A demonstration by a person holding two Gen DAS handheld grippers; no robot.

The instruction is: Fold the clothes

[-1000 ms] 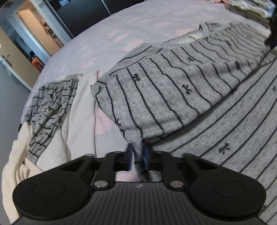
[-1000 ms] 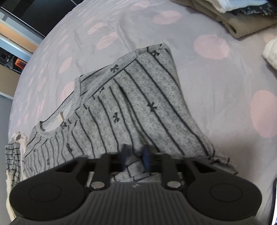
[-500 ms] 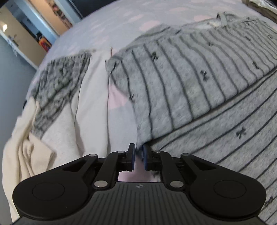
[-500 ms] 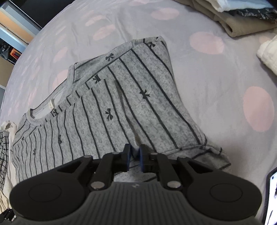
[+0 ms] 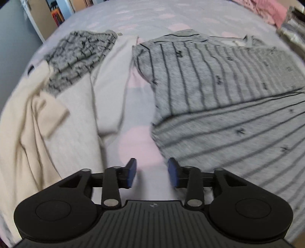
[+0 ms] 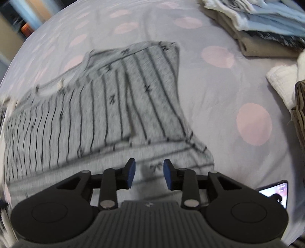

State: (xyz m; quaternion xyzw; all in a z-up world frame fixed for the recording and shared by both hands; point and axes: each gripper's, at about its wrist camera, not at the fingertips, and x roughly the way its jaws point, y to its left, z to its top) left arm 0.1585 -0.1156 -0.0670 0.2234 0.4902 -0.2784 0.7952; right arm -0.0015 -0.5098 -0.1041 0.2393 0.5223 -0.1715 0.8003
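Grey striped top [image 5: 219, 91] lies on the bed [image 6: 219, 91] partly folded; both hand-held grippers, left [image 5: 152, 172] and right [image 6: 148, 173], opening, empty. Pile [image 5: 63, 99] at ten o'clock remains unfolded.

Your grey striped top [image 5: 219, 99] with tiny black bows is lying flat on bed, both sleeves folded in over its front.

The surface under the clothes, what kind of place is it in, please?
Most likely a bedroom at home. The clothes lie on a bed sheet with pink dots, a grey striped top is spread on it, and folded laundry is stacked at the edge. A doorway with shelves shows behind.
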